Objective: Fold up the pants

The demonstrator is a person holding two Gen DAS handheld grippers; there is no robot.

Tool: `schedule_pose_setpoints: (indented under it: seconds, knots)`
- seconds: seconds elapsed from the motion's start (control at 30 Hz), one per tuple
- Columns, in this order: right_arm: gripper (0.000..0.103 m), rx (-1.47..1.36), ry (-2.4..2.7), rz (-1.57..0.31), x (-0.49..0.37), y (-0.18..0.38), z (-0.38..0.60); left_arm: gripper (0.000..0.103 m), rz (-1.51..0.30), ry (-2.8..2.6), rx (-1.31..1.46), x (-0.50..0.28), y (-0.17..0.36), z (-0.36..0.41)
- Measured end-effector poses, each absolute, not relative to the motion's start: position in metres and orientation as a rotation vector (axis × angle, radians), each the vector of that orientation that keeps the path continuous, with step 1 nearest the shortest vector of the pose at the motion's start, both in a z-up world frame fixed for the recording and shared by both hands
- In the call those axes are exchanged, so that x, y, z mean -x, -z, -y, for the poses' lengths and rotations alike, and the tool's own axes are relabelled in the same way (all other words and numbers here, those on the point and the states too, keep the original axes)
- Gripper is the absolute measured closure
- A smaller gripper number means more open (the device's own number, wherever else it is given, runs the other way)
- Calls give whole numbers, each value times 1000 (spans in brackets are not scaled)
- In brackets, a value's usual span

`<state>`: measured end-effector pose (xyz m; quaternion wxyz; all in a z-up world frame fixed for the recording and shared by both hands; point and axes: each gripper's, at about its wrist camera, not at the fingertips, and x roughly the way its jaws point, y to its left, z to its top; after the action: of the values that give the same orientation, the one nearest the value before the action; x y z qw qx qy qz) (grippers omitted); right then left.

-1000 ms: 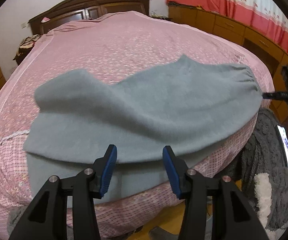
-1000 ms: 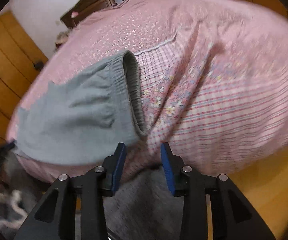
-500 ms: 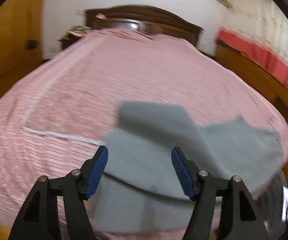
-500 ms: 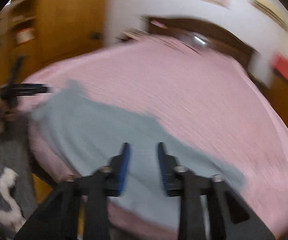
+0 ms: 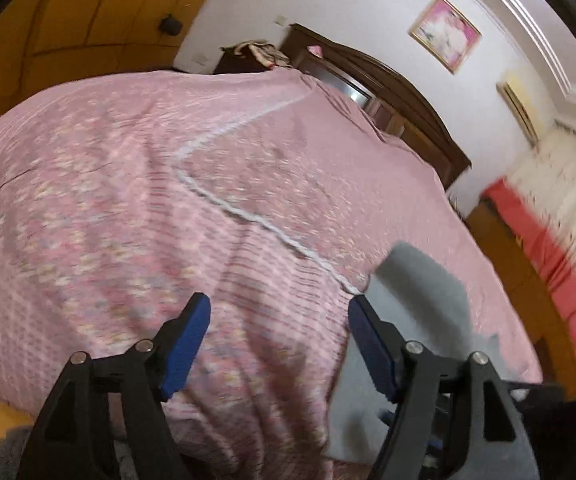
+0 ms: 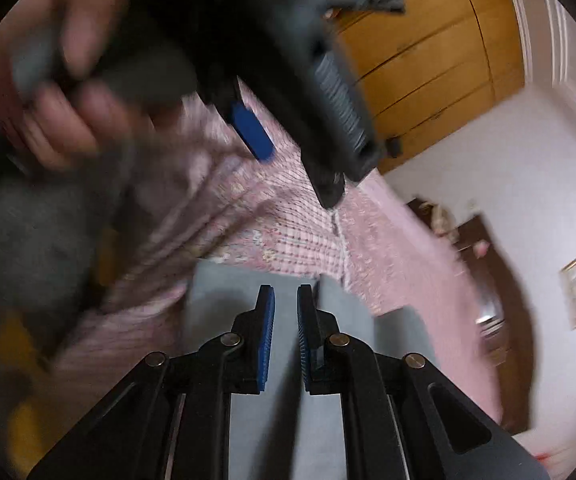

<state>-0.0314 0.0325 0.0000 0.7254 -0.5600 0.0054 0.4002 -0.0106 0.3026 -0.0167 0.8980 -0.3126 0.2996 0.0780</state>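
Observation:
The grey pants (image 5: 420, 312) lie on the pink bedspread (image 5: 148, 208) at the bed's near edge. In the left wrist view they show only at the lower right. My left gripper (image 5: 278, 320) is open wide and empty above the bedspread, left of the pants. In the right wrist view the pants (image 6: 264, 412) lie under my right gripper (image 6: 286, 312), whose blue pads stand a narrow gap apart with nothing between them. The left gripper (image 6: 288, 112) and the hand holding it fill the top of that view, close by.
A dark wooden headboard (image 5: 388, 92) stands at the far end of the bed. Wooden wardrobes (image 5: 68, 20) line the left wall. A red-and-white curtain (image 5: 548, 232) hangs at the right. The bedspread (image 6: 272, 232) drapes over the bed edge.
Both grippers have swung left. The pants have slid to the lower right of the left view. The right gripper has come down over the pants, close to the left gripper.

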Motion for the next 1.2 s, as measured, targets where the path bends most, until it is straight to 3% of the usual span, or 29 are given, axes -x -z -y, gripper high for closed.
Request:
schedule_pose_setpoints:
  seconds: [0.37, 0.43, 0.5, 0.83, 1.2]
  knots:
    - [91, 1361, -684, 108, 13, 41, -30, 27, -630, -116, 610, 21, 15, -293]
    - [91, 1343, -692, 102, 12, 40, -30, 27, -640, -108, 608, 11, 17, -288]
    - [100, 1318, -744, 53, 10, 33, -29, 27, -647, -107, 607, 6, 18, -286]
    - [100, 1351, -945, 250, 61, -4, 1, 27, -625, -110, 690, 11, 23, -300]
    - [100, 1444, -1016, 260, 83, 36, -18, 27, -621, -118, 678, 16, 20, -299]
